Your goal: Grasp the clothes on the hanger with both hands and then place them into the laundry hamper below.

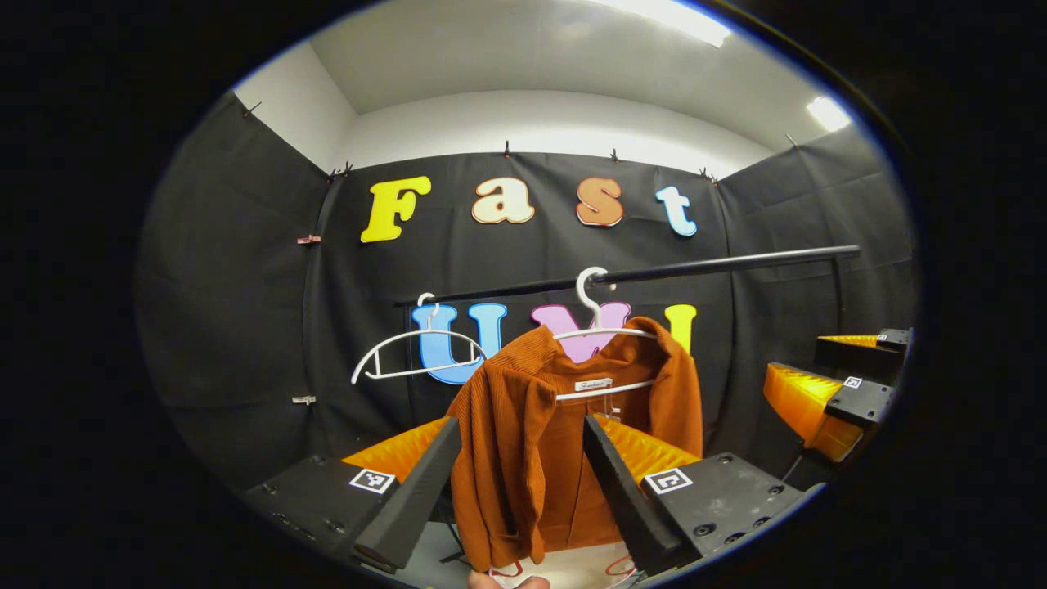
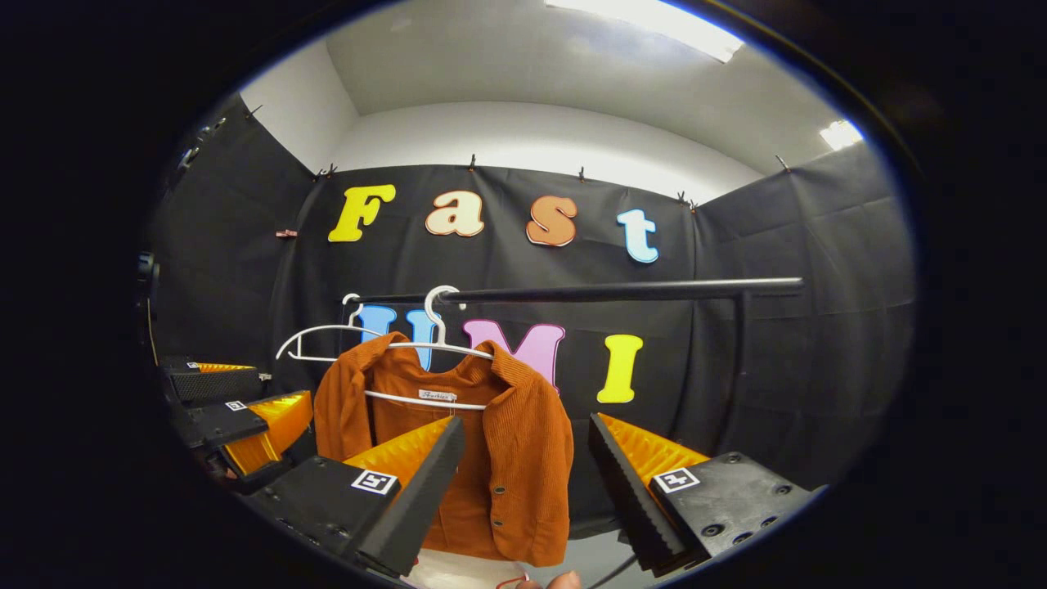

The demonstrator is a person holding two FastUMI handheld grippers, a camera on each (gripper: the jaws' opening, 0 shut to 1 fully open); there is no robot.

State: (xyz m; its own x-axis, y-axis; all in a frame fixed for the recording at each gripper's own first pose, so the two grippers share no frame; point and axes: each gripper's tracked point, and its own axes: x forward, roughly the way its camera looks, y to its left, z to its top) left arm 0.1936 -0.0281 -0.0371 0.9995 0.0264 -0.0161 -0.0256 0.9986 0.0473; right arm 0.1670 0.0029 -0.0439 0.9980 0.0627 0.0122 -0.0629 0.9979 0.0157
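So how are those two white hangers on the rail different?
The left hanger is bare and hangs tilted; the right hanger carries the orange jacket, with its bar showing at the collar. Both are white and hook over the same black rail.

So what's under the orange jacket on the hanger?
Below the orange jacket, a pale surface with a red line on it shows; whether that is the hamper is unclear, since the jacket and gripper fingers cover most of it.

Empty white hanger [image 1: 413,353] on black rail [image 1: 654,274], ceiling light strip [image 1: 667,16], possibly small clips [image 1: 308,239] on cloth wall
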